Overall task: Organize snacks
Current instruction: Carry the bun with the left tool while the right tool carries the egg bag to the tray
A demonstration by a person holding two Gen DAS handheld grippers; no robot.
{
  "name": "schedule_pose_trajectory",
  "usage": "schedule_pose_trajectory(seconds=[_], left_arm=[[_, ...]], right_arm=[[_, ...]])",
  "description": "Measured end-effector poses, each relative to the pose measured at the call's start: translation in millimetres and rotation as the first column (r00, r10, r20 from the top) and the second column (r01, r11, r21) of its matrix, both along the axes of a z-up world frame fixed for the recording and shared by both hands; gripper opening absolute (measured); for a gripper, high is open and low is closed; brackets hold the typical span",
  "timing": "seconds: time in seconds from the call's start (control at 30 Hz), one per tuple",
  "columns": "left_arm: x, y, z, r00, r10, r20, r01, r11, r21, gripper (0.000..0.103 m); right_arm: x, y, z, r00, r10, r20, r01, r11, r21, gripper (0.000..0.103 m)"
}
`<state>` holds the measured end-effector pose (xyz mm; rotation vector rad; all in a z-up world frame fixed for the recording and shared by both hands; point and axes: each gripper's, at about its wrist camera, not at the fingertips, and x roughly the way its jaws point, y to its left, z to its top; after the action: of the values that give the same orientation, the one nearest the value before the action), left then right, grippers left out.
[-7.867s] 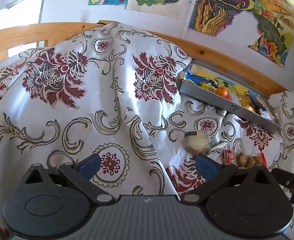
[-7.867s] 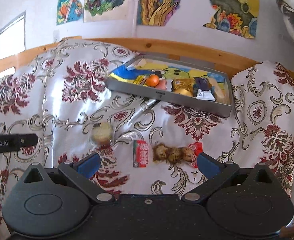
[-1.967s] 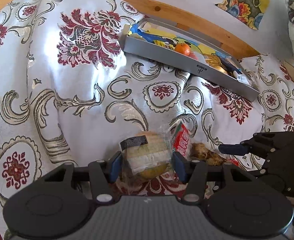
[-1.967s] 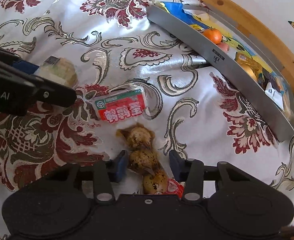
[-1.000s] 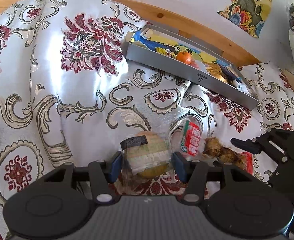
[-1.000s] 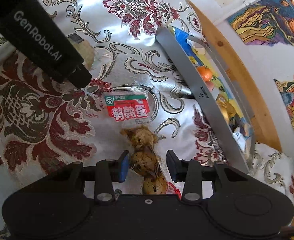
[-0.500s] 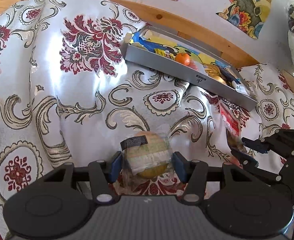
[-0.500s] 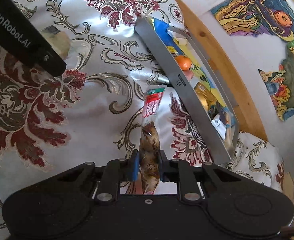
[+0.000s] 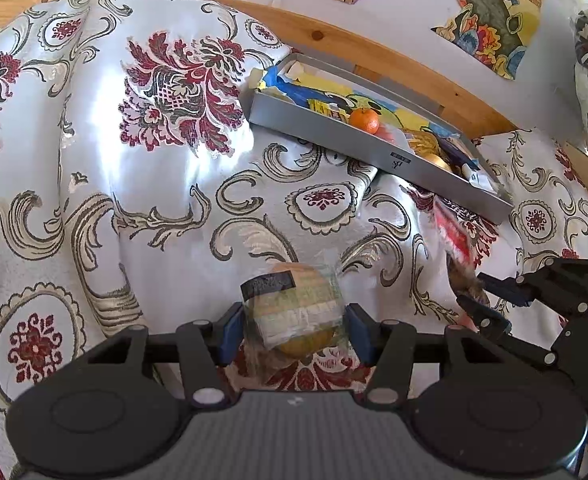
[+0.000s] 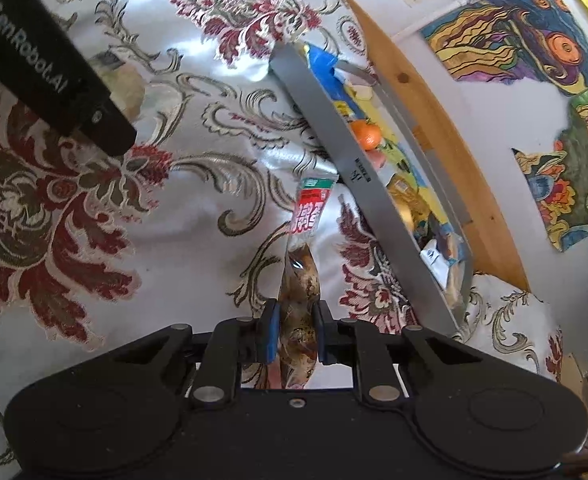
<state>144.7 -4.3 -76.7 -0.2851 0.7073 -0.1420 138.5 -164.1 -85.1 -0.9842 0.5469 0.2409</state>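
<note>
The left gripper (image 9: pixel 294 330) is clenching a round pastry in clear wrap (image 9: pixel 294 312), its blue pads pressing on both sides of the packet. A dark label is showing on the top of the wrap, and the pastry is sitting low over the patterned cloth (image 9: pixel 153 184); whether it is touching the cloth cannot be told.

The right gripper (image 10: pixel 296 332) is grasping a long clear packet of speckled eggs (image 10: pixel 300 292), its blue pads pinching the middle of the packet. The packet is standing edge-on and reaching forward from the pads, with its red, green and white printed end (image 10: pixel 312 206) pointing toward the tray. In the left wrist view the same packet is appearing blurred in the right gripper (image 9: pixel 482 300), raised clear of the cloth, to the right of the pastry.

Beyond both grippers a grey metal tray (image 9: pixel 374 148) is lying on the cloth against a wooden rail (image 9: pixel 374 52). The tray is holding a small orange fruit (image 9: pixel 364 120), blue and yellow wrappers, a gold-wrapped piece and a small white packet at its right end. In the right wrist view the tray (image 10: pixel 334 120) is running diagonally, just beside the tip of the egg packet.

Colourful drawings (image 10: pixel 514 32) are hanging on the white wall above the rail.
</note>
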Motion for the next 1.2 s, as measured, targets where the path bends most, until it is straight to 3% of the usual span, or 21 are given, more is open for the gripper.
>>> schedule_pose_trajectory(seconds=[0.33, 0.53, 0.73, 0.93, 1.2], left_arm=[[16, 0, 28, 0.999, 0.004, 0.046, -0.004, 1.000, -0.007, 0.058], [63, -1, 71, 0.991, 0.023, 0.132, -0.026, 0.999, 0.019, 0.058], [126, -16, 97, 0.983, 0.014, 0.181, -0.028, 0.997, 0.076, 0.058], [186, -33, 92, 0.989, 0.031, 0.146, -0.048, 0.993, 0.111, 0.058], [235, -41, 76, 0.996, 0.073, 0.052, -0.079, 0.990, 0.118, 0.059]], right_arm=[[-4, 1, 15, 0.989, 0.024, 0.145, -0.024, 1.000, 0.004, 0.018], [19, -1, 35, 0.947, 0.030, 0.320, -0.054, 0.996, 0.066, 0.018], [74, -4, 51, 0.906, -0.015, 0.423, -0.055, 0.987, 0.153, 0.018], [138, -8, 61, 0.923, -0.082, 0.377, -0.027, 0.961, 0.275, 0.019], [190, -18, 76, 0.968, -0.142, 0.207, 0.030, 0.884, 0.467, 0.018]])
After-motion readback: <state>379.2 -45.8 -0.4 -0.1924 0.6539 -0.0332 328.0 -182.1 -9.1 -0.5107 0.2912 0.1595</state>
